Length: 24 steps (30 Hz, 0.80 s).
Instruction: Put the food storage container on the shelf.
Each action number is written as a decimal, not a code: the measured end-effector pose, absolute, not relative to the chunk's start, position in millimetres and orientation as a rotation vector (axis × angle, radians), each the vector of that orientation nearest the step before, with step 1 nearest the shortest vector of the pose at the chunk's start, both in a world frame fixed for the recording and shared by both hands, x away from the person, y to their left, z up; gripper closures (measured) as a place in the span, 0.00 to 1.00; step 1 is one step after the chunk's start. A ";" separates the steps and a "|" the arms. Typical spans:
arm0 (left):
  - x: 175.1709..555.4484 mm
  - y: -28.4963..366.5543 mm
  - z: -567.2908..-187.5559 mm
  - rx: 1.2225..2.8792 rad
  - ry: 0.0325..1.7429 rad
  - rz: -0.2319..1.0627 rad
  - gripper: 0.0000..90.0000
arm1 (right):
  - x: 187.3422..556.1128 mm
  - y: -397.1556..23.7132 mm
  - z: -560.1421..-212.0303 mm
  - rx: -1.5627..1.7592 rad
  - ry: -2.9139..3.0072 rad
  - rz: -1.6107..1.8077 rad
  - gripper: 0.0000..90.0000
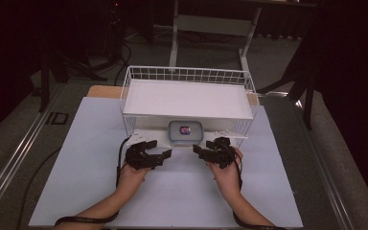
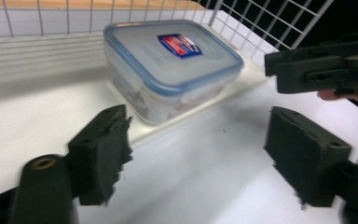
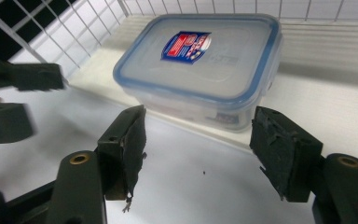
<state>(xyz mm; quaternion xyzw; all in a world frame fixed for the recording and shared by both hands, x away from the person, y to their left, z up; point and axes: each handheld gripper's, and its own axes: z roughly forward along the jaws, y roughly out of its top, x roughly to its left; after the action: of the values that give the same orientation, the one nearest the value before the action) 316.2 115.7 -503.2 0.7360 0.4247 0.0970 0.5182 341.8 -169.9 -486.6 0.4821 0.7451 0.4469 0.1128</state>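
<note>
A clear plastic food box [image 1: 185,132] with a blue-rimmed lid and a red and blue label stands at the front of the lower shelf of a white wire rack [image 1: 188,74]. My left gripper [image 1: 162,149] hovers just in front of the box, to its left, with open jaws and nothing between them. My right gripper [image 1: 201,147] hovers to the box's front right, also open and empty. In the left gripper view the box [image 2: 172,60] lies beyond the gripper [image 2: 198,140]; the right gripper [image 2: 317,70] shows at the far right. In the right gripper view the box [image 3: 205,60] sits just past the gripper [image 3: 198,135].
The rack's upper shelf [image 1: 187,98] is a bare white panel overhanging the box. The rack stands at the far side of a white table board [image 1: 172,196]. A white desk frame [image 1: 211,24] and dark floor lie beyond.
</note>
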 end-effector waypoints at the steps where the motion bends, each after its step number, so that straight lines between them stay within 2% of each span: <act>1: 313.0 116.8 -502.0 1.775 1.011 0.240 0.17 | 339.5 -168.0 -485.8 1.395 2.189 1.294 0.46; 2: 309.3 117.8 -501.2 1.780 0.997 0.248 0.17 | 337.1 -166.1 -484.9 1.391 2.190 1.289 0.49; 4: 307.5 118.0 -500.9 1.783 0.992 0.246 0.04 | 335.3 -163.9 -484.0 1.372 2.201 1.291 0.50; 7: 293.7 121.9 -497.2 1.822 0.954 0.211 0.02 | 331.3 -156.2 -481.9 1.335 2.199 1.268 0.56; 9: 289.3 122.9 -496.2 1.822 0.942 0.220 0.02 | 331.4 -153.4 -482.2 1.337 2.205 1.267 0.59; 11: 275.8 127.0 -494.3 1.827 0.925 0.263 0.02 | 332.3 -151.6 -484.0 1.336 2.213 1.258 0.67; 12: 275.8 127.0 -494.3 1.827 0.925 0.263 0.02 | 332.3 -151.6 -484.0 1.336 2.213 1.258 0.67; 16: 259.5 130.3 -499.9 1.852 0.908 0.330 0.02 | 336.3 -144.8 -490.2 1.317 2.266 1.215 0.96; 17: 258.8 131.5 -501.4 1.841 0.912 0.334 0.02 | 337.5 -143.0 -491.4 1.311 2.275 1.198 1.00; 24: 258.8 129.1 -507.9 1.848 0.892 0.363 0.02 | 349.2 -132.0 -502.3 1.320 2.273 1.173 1.00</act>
<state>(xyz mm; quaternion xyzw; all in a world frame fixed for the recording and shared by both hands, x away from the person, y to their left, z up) 258.8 129.1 -507.9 0.7656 0.3695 0.1504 0.5046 349.2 -132.0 -502.3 0.4546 0.7828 0.4041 0.1313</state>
